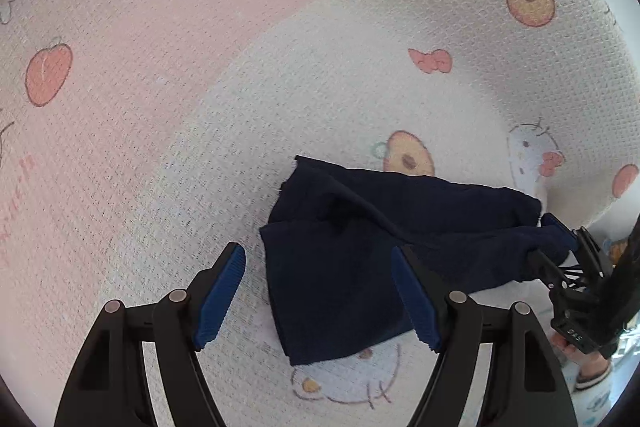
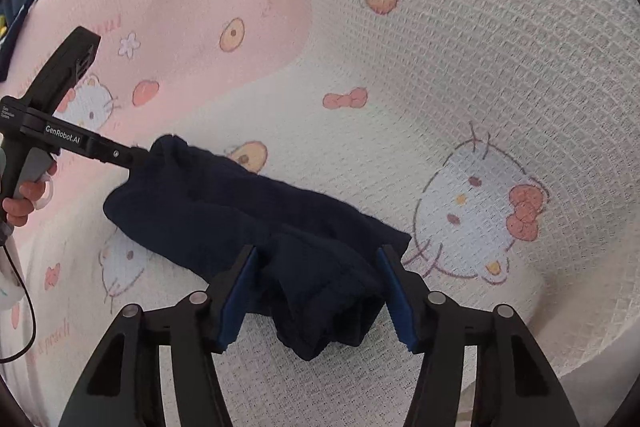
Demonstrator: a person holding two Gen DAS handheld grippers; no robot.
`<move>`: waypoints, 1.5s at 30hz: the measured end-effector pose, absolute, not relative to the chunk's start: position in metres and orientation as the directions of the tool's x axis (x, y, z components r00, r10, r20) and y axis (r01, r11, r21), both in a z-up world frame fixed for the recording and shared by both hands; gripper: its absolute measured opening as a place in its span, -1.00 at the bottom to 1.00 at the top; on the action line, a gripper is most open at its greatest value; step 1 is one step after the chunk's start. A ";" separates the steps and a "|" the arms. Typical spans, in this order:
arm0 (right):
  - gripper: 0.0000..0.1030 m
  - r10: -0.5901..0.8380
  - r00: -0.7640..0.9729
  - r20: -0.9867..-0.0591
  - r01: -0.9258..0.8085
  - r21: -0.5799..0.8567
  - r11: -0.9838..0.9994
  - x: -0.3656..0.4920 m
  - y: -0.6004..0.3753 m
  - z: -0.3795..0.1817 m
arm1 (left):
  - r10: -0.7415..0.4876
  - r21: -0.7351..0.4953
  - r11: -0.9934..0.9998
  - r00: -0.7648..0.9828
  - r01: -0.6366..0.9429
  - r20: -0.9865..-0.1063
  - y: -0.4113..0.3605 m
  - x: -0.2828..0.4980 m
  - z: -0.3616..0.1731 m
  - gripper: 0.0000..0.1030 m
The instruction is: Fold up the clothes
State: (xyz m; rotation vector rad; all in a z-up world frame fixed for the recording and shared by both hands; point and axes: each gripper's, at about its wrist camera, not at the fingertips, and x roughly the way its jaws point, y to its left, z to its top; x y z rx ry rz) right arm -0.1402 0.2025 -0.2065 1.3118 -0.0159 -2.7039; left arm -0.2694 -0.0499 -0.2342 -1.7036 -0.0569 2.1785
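The dark navy folded cloth lay on a pink-and-white waffle-weave blanket with cartoon cat and peach prints. Left gripper jaws stood wide over one end, not pinching. Right gripper jaws sat around the bunched other end, pads apart from it.

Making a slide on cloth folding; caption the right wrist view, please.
Right tool straddles one end of a dark navy garment lying on a cartoon-print blanket.

Both wrist views look steeply down, close over the blanket. Each faces the other across the shared dark garment.
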 end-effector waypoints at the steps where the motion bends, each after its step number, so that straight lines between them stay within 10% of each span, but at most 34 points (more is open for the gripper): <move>1: 0.02 -0.129 -0.612 -0.780 0.122 0.068 -0.990 -0.140 0.202 -0.207 | 0.319 -0.264 -0.930 -0.204 -0.257 -0.926 -0.051 -0.269 -0.236 0.42; 4: -0.12 -0.125 -0.609 -0.783 0.121 0.064 -0.991 -0.141 0.201 -0.209 | 0.332 -0.278 -0.930 -0.218 -0.242 -0.918 -0.054 -0.269 -0.240 0.41; 16: -0.62 -0.083 -0.634 -0.769 0.123 0.006 -0.992 -0.143 0.191 -0.203 | 0.288 -0.194 -0.941 -0.357 -0.278 -0.889 -0.048 -0.258 -0.234 -0.73; 26: -0.62 -0.094 -0.650 -0.754 0.045 0.085 -0.995 -0.161 0.214 -0.197 | 0.378 -0.300 -0.922 -0.404 -0.244 -0.833 -0.065 -0.273 -0.214 -0.80; 38: -0.61 0.001 -0.572 -0.820 0.040 -0.029 -0.999 -0.186 0.207 -0.224 | 0.197 -0.056 -0.948 -0.441 -0.313 -0.876 -0.034 -0.284 -0.230 -0.79; 45: -0.61 0.024 -0.561 -0.828 -0.007 -0.025 -1.000 -0.189 0.209 -0.231 | 0.301 -0.232 -0.948 -0.367 -0.219 -0.880 -0.061 -0.290 -0.239 -0.79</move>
